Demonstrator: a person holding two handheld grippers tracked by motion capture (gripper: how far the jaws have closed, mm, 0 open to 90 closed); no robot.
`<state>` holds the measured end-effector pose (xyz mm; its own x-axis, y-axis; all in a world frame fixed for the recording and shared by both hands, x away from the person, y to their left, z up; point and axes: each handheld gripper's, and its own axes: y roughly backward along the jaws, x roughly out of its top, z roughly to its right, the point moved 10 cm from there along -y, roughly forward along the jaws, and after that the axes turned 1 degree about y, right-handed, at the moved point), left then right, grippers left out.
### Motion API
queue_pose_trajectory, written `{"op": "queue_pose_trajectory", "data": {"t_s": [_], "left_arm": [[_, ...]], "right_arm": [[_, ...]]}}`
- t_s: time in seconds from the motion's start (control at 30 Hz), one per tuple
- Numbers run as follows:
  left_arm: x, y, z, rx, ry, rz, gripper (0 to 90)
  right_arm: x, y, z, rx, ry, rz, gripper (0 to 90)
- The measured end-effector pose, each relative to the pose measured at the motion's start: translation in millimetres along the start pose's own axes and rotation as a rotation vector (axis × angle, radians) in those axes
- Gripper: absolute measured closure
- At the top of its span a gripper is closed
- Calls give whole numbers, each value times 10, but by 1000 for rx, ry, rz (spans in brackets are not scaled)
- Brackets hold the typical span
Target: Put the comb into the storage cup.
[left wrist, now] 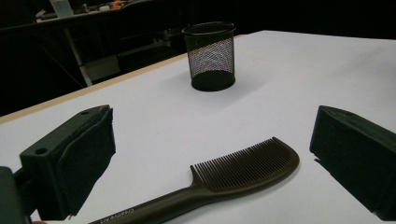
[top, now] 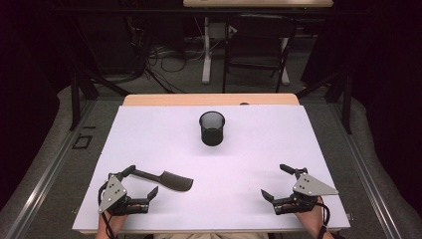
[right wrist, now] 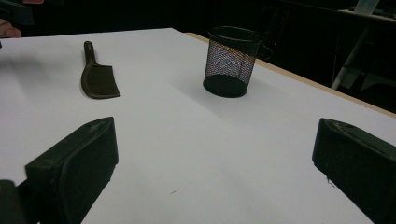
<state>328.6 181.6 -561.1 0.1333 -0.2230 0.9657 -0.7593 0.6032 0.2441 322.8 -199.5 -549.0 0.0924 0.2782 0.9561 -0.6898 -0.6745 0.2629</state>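
- The dark brown plastic comb [top: 166, 179] with a long handle lies flat on the white table [top: 259, 154], at its near left, its teeth pointing away from the person.
- The left tool [top: 141, 180] is released: its jaws stand wide apart, straddling the comb's handle without touching it, as the left gripper view shows [left wrist: 243, 170].
- The right tool [top: 277, 181] is also released and holds nothing; it hovers over bare table at the near right, well apart from the comb.
- The black wire-mesh cup [top: 212, 128] stands upright near the middle of the table's far half, well apart from both tools.
- Likely risk: the comb is thin and lies flush on the table, so jaws closing too high could slip over the handle or skid it away.
- A pinch far out on the handle could let the toothed end droop and swing.
- If the comb is meant for the cup, a tilted carry could knock the light cup over at its rim.
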Motion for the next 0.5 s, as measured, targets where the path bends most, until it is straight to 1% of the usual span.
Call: {"op": "queue_pose_trajectory", "data": {"t_s": [0.1,0.13,0.17,0.2,0.23,0.33,0.37,0.5], "left_arm": [[7,-1,-13,4,0,-3,2],[23,-5,-36,16,1,0,3],[23,-5,-36,16,1,0,3],[29,-7,-50,20,-3,-3,4],[39,-12,-77,34,0,-7,4],[37,-19,-99,43,-1,-18,7],[33,-28,-127,53,-4,-27,8],[34,-48,-176,63,-3,-39,5]], "right_arm": [[-3,-2,0,2,0,-2,0],[-9,-3,-5,2,-7,-6,0],[-9,-3,-5,2,-7,-6,0],[-13,-10,9,1,2,-6,0],[-17,-10,11,2,0,-8,0],[-23,-16,25,1,-3,-11,0],[-27,-15,23,3,-10,-13,0],[-28,-22,19,6,-9,-15,0]]}}
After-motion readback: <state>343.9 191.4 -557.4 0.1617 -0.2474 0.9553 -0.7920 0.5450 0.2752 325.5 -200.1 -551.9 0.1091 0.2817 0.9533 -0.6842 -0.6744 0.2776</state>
